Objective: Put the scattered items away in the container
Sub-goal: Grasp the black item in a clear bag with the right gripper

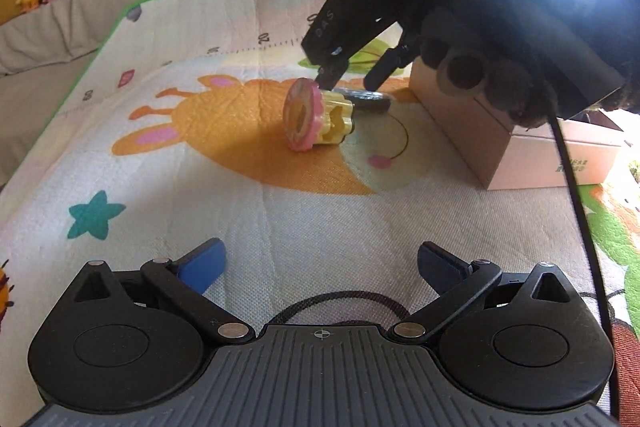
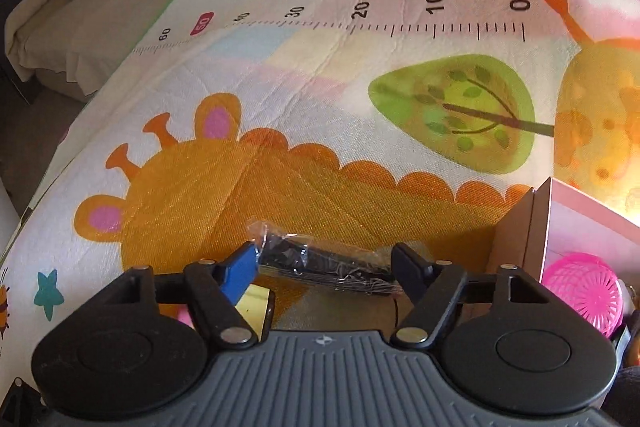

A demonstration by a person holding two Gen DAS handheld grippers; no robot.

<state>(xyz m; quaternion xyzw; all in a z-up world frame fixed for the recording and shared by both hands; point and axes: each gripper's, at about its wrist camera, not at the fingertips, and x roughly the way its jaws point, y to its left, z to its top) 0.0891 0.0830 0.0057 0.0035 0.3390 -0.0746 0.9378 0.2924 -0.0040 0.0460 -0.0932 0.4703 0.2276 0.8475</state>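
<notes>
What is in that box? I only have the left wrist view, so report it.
Observer: The right wrist view shows a pink latticed ball lying inside the box.
Operator: Good. Now describe the black thing by the box.
Observer: It is sealed in crinkled clear wrap and lies crosswise between the fingers of the right tongs. I cannot tell whether they pinch it.
</notes>
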